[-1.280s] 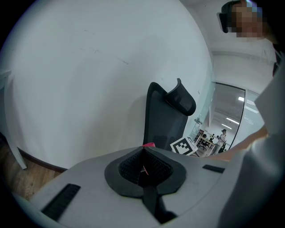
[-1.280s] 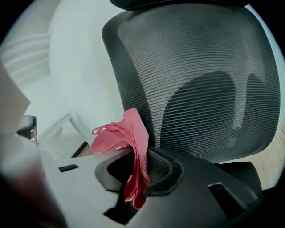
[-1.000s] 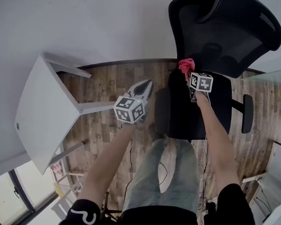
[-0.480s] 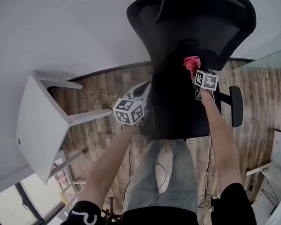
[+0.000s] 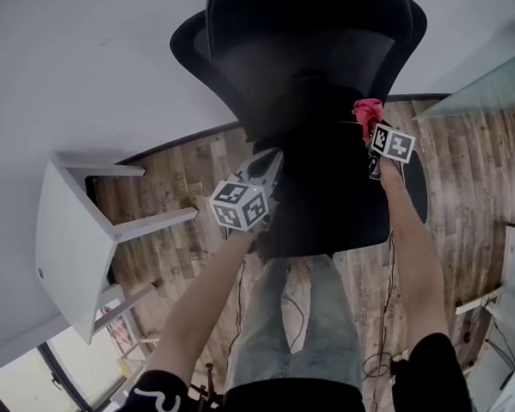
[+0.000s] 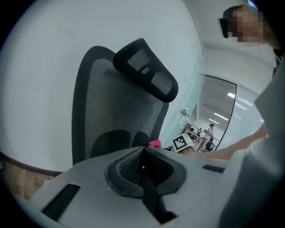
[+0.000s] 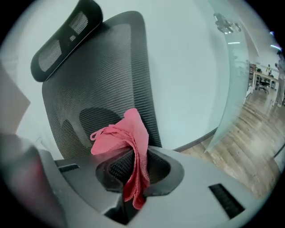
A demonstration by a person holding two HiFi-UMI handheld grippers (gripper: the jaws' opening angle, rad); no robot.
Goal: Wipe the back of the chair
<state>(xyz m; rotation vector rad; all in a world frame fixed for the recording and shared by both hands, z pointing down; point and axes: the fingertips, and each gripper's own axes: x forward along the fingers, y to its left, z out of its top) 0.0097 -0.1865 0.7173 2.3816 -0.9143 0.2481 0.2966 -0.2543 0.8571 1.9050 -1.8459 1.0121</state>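
OFFICE: A white table [image 5: 70, 245] stands well to the left of the chair [image 5: 301, 61], on wood flooring. At the chair's left edge, the left gripper [image 6: 142, 167] hangs w/ jaws pressed together and nothing btwn them. It points at the mesh backrest [image 6: 107, 102] but stays apart from it. The chair's seat is toward the person, backrest upright vs. a pale wall, headrest [image 6: 144, 67] on top. At the chair's right edge, the right gripper [image 7: 136, 167] has its jaws clamped on a pink cloth [image 7: 129, 133]. The cloth bunches out ahead of the tips, near the lower mesh; contact can't be confirmed. A glass partition [image 7: 236, 67] runs right of the chair. Wiping looks about to begin. To do it well, the person should likely press the cloth's bunched end, not the hard jaw tips, onto the mesh. Top-down, overlapping passes w/ light pressure would avoid snagging. The chair prob. swivels, so bracing its left edge w/ the free gripper would help.
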